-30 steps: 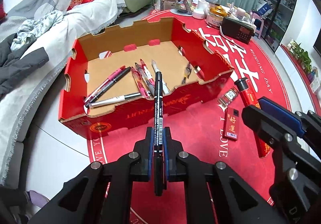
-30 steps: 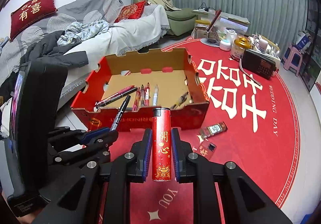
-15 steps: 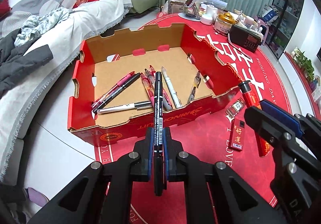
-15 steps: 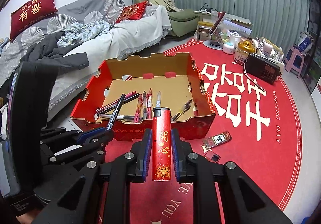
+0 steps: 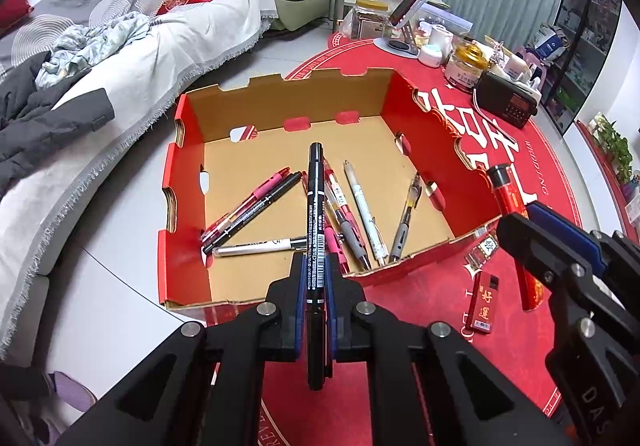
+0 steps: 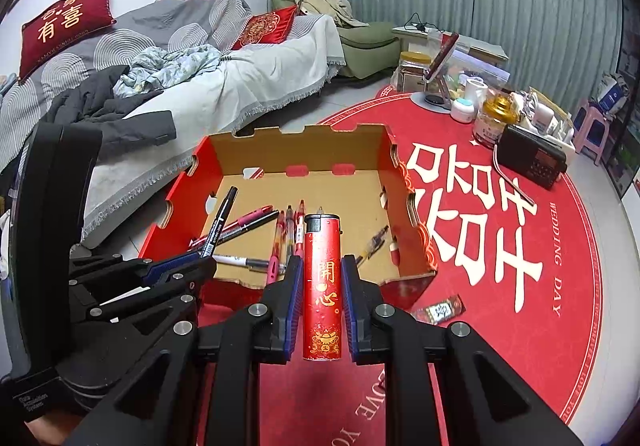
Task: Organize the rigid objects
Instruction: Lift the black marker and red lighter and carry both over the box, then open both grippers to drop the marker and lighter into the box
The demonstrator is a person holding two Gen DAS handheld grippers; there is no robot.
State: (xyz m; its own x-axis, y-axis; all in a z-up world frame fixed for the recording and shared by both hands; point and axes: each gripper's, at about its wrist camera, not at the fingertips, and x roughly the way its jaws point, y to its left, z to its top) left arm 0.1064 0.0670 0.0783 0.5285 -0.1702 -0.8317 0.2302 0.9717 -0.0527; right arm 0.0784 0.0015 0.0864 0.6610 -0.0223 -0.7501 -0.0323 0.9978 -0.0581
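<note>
My left gripper (image 5: 315, 278) is shut on a black marker (image 5: 315, 206), held over the near edge of the open red cardboard box (image 5: 432, 134). Several pens (image 5: 352, 214) lie on the box floor. My right gripper (image 6: 321, 286) is shut on a tall red lighter (image 6: 322, 286), held just short of the box's near wall (image 6: 404, 290). The left gripper with its marker (image 6: 219, 224) also shows at the left of the right wrist view. The right gripper and lighter (image 5: 516, 222) show at the right of the left wrist view.
A small red lighter (image 5: 483, 300) and a small labelled packet (image 5: 482, 252) lie on the red round rug (image 6: 520, 326) right of the box. A black radio (image 6: 534, 160), jars and a phone stand sit at the rug's far edge. A sofa (image 6: 160, 58) with clothes lies left.
Both grippers have moved forward toward the box with their loads. The marker now hangs over the box's near edge and the box fills more of both views.
</note>
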